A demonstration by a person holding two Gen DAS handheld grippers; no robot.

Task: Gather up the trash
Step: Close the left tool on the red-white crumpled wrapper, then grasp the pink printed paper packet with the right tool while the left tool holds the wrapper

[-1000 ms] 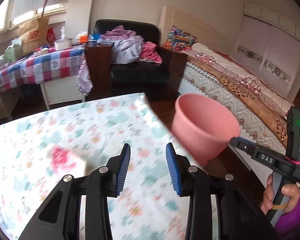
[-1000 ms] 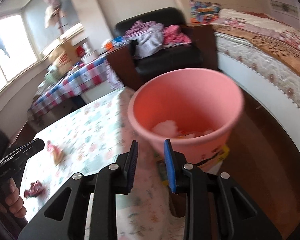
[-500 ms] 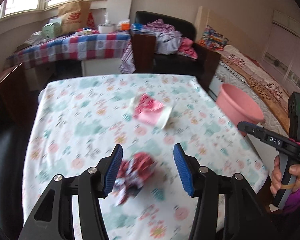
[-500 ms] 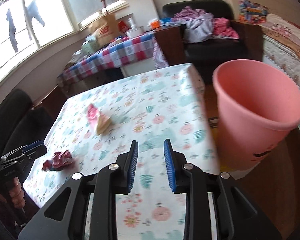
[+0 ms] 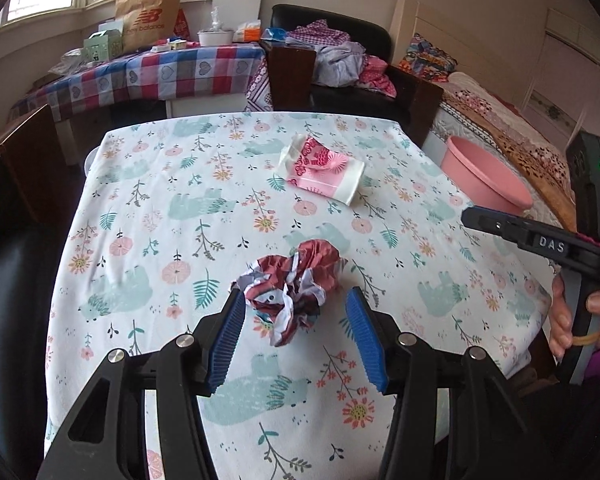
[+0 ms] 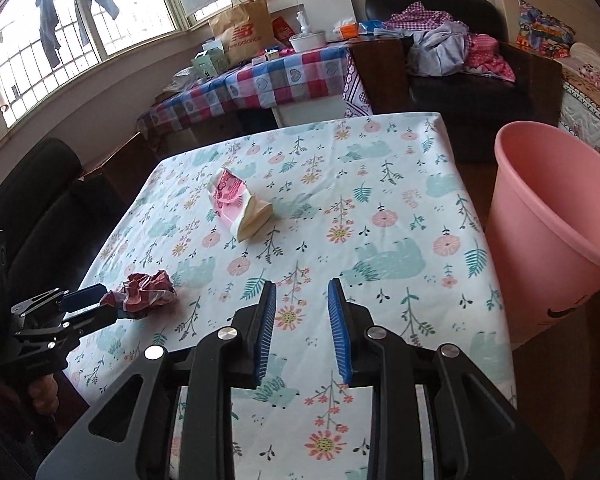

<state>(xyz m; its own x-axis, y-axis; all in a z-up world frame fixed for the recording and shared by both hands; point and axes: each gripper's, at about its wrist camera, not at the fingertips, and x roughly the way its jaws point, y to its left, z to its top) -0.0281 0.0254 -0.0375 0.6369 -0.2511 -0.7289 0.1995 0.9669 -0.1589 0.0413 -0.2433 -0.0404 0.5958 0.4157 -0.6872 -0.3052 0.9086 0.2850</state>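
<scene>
A crumpled red-and-white wrapper (image 5: 296,276) lies on the floral tablecloth (image 5: 160,240). My left gripper (image 5: 296,300) is open, its blue pads either side of the wrapper. The left pad is close against it and the right pad stands apart. A flattened pink paper cup (image 5: 324,168) lies farther back on the cloth. The pink bin (image 6: 552,216) stands on the floor off the table's right edge. My right gripper (image 6: 301,292) hovers over the cloth (image 6: 380,200), jaws a narrow gap apart with nothing between them. From there I see the wrapper (image 6: 148,288), the cup (image 6: 240,204) and the left gripper (image 6: 108,304).
A black chair (image 6: 40,200) stands at the table's left side. Behind are a checked-cloth table (image 5: 160,72) with a paper bag and boxes, and a black armchair (image 5: 360,80) piled with clothes. A bed (image 5: 500,120) runs along the right, beyond the bin (image 5: 484,176).
Both views swung from the pink bin back over the table. My left gripper's jaws widened and came down around the crumpled wrapper. The right gripper's gap stayed the same.
</scene>
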